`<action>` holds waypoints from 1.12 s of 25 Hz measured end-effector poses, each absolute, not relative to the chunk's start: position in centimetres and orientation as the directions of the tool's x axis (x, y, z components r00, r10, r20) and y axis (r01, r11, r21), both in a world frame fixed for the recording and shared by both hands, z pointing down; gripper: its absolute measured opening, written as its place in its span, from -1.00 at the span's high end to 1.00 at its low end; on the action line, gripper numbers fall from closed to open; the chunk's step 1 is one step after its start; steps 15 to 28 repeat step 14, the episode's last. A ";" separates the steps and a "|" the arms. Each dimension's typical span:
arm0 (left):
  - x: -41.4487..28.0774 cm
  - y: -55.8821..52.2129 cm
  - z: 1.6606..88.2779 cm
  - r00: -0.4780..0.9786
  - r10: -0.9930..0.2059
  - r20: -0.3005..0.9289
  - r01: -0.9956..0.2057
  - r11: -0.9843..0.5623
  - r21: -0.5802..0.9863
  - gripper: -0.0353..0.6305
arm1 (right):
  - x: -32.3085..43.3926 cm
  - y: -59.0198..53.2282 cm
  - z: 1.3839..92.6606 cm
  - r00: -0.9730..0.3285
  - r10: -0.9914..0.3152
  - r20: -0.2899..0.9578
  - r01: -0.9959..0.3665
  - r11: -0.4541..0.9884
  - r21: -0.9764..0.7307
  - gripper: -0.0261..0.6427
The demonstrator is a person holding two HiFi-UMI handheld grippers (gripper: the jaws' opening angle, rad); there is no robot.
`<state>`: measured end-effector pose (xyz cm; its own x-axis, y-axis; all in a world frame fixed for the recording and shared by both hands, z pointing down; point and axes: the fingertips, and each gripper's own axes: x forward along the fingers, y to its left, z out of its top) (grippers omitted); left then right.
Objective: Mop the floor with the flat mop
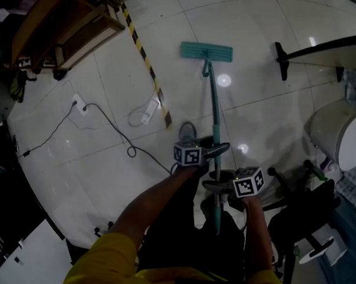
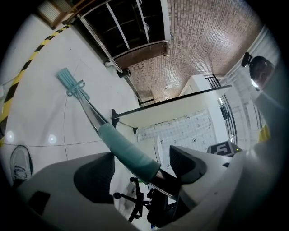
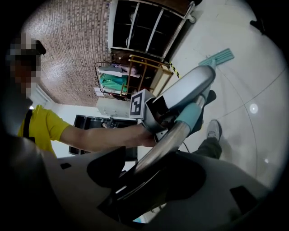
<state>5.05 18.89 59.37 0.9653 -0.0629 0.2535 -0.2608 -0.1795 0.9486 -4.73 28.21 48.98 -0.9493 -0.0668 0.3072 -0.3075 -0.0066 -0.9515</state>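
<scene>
1. Flat mop head (image 1: 207,51) sits on the floor (image 1: 107,135), well ahead; mop handle (image 1: 214,116) runs back to the person.
2. Left hand-held gripper (image 1: 220,151) is clamped on the mop handle, nearer the head.
3. Right hand-held gripper (image 1: 214,185) is clamped just behind.

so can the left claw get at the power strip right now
Probably not: the left claw is shut on the mop pole, and the power strip lies on the floor off to its left. It must let go first.
</scene>
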 end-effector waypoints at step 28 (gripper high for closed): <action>6.1 26.4 59.6 0.978 0.063 0.201 -0.189 -0.158 0.969 -0.26 | -2.2 35.4 48.7 -0.957 -0.022 0.288 -0.289 0.016 -0.957 0.07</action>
